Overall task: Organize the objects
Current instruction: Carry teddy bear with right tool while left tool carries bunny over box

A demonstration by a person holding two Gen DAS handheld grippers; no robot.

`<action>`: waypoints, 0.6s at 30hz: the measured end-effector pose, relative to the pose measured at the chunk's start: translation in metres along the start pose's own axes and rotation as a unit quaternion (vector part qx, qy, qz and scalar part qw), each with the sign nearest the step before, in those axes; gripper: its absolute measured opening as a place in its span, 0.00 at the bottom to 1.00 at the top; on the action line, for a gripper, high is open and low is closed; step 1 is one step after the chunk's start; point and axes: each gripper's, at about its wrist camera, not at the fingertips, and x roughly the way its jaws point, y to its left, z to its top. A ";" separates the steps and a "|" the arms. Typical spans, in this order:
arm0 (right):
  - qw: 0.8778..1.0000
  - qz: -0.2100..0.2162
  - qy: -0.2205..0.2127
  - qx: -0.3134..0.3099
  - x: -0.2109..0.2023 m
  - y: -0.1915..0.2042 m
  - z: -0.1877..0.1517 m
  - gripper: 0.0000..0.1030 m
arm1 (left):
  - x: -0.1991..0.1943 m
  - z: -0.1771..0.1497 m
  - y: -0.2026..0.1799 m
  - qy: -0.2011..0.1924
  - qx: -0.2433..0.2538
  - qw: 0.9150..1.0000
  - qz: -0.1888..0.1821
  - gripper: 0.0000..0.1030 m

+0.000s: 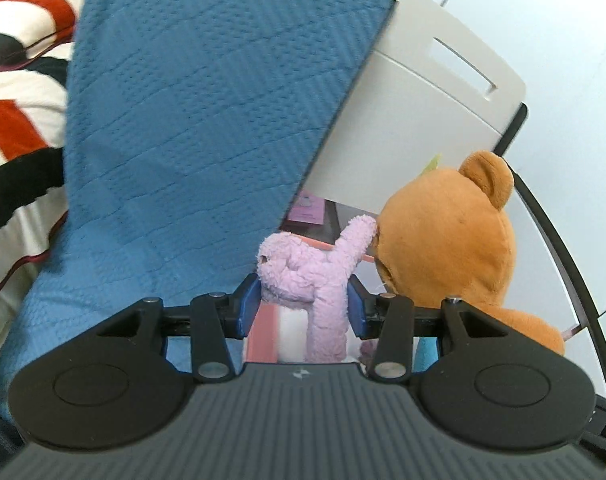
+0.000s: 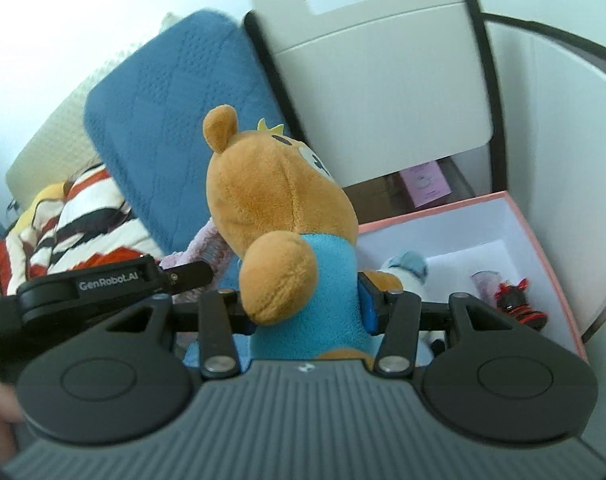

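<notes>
Progress is judged as midway: two plush toys are held in the air and not yet put away, while a pink-rimmed box (image 2: 519, 216) already holds some small items, among them a red-and-black striped toy (image 2: 519, 304) and a pale blue-and-white plush (image 2: 409, 266). The left gripper (image 1: 303, 308) is clamped on a lilac plush (image 1: 303, 276), its blue pads pressed against both sides of the body. The right gripper (image 2: 307, 304) is clamped on a brown bear (image 2: 279, 216) at its blue-shirted torso. Both toys are seen side by side, the lilac arm touching the bear's head. What remains, as far as can be judged, is lowering both into the box. Room for that is limited: a blue cushion (image 1: 207, 112) stands close on the left, a grey chair back (image 2: 383, 80) rises behind the box, and a white curved wall with dark trim (image 2: 563, 120) closes the right side. The box opening lies below and right of the bear, with bare floor space left inside.
</notes>
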 end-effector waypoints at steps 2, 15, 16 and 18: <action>1.000 -0.009 -0.003 0.007 -0.001 -0.011 0.003 0.49 | 0.009 0.000 -0.011 0.003 0.004 1.000 -0.004 0.50; 0.997 -0.055 0.026 0.047 0.032 -0.089 -0.002 0.49 | 0.104 -0.025 -0.041 0.060 0.008 0.998 -0.004 0.50; 0.997 -0.058 0.030 0.048 0.037 -0.093 -0.003 0.49 | 0.112 -0.027 -0.041 0.065 0.007 0.998 -0.002 0.50; 0.996 -0.065 0.034 0.051 0.046 -0.101 -0.006 0.49 | 0.125 -0.033 -0.040 0.075 0.007 0.997 0.001 0.50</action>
